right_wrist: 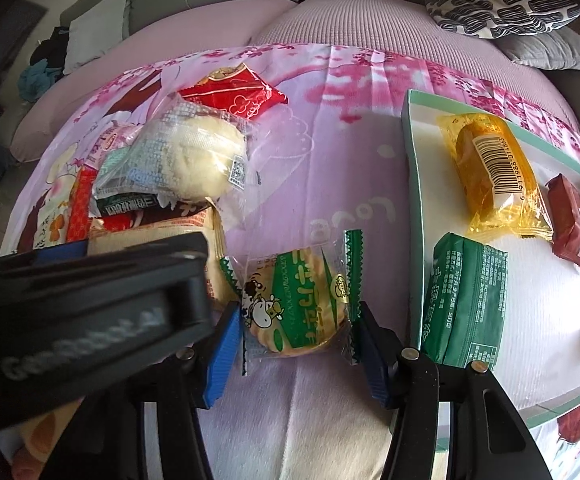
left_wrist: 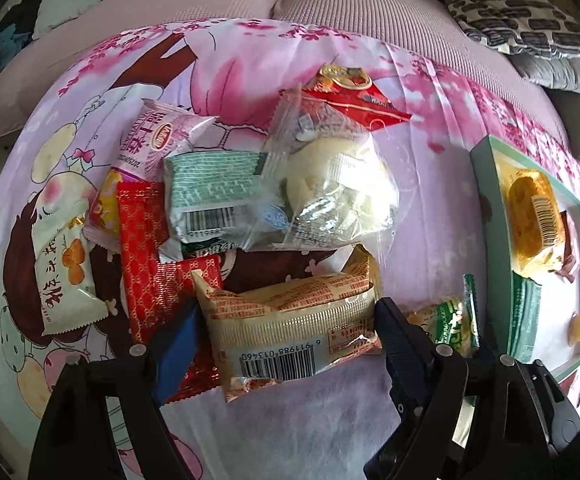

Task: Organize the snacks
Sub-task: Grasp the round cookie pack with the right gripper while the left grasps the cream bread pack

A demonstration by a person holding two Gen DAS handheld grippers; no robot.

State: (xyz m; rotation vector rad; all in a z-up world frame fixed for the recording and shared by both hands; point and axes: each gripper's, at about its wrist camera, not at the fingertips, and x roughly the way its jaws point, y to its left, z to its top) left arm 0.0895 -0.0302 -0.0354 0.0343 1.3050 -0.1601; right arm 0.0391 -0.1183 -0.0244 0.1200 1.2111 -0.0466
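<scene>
A: Where does the right gripper [right_wrist: 296, 340] stand?

B: Low over the pink printed cloth [right_wrist: 322, 152], its blue fingers [right_wrist: 222, 356] closed in on both crimped ends of the green-and-clear cracker packet [right_wrist: 298, 304], which lies on the cloth just left of the tray [right_wrist: 414, 208].

A: And the left gripper [left_wrist: 286, 332]?

B: Its fingers [left_wrist: 394, 336] stand apart, one on each side of the beige snack packet with the barcode [left_wrist: 290, 320]. Whether they press on it I cannot tell. That packet lies at the near edge of the snack pile [left_wrist: 218, 184].

A: What is in the pile?

B: A round pale bun in a clear bag [left_wrist: 330, 184], a pale green packet [left_wrist: 214, 196], red packets [left_wrist: 146, 248] and a white one with orange fruit [left_wrist: 66, 264].

A: And the tray?

B: It holds a yellow-wrapped cake [right_wrist: 490, 176], a dark green packet [right_wrist: 466, 300] and a dark red packet [right_wrist: 570, 224].
</scene>
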